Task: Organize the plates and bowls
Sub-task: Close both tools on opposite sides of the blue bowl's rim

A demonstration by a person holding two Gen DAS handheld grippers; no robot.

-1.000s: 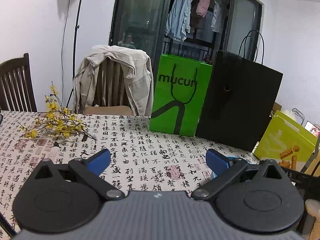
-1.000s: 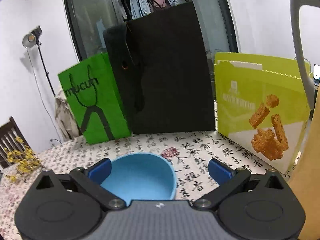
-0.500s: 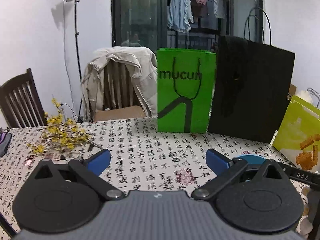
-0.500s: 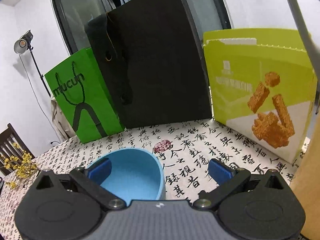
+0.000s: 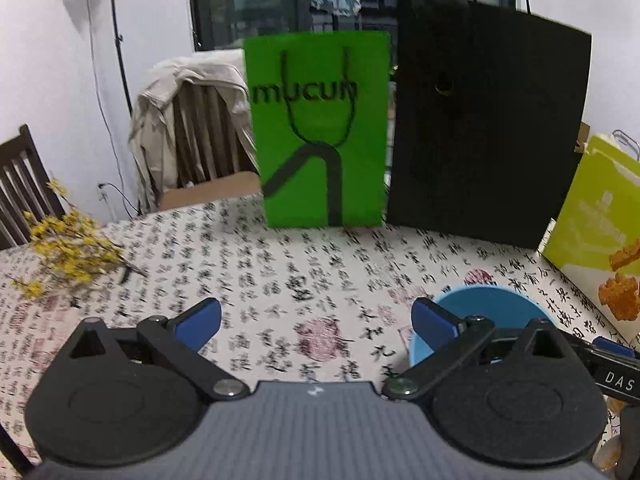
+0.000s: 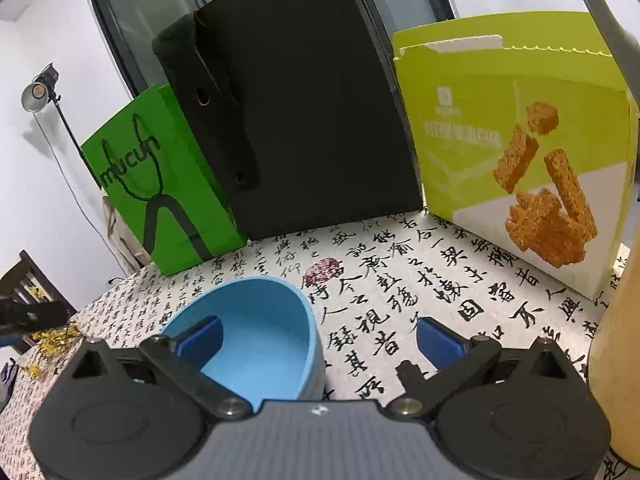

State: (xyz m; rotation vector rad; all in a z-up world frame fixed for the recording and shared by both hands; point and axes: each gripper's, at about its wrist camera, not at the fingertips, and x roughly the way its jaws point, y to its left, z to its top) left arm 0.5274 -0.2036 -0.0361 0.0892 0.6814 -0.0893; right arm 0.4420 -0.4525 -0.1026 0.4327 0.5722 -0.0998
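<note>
Currently my right gripper gapes wide, one finger inside the blue bowl on the table; left gripper wide, empty. Risk: closing off-centre tips the bowl.

Even indoor light, studio lamp lit, motion-blurred tablecloth in left view, fisheye bending, dark corners

Open tablecloth centre, green bag, black bag, snack box probably walling the far edge.
</note>
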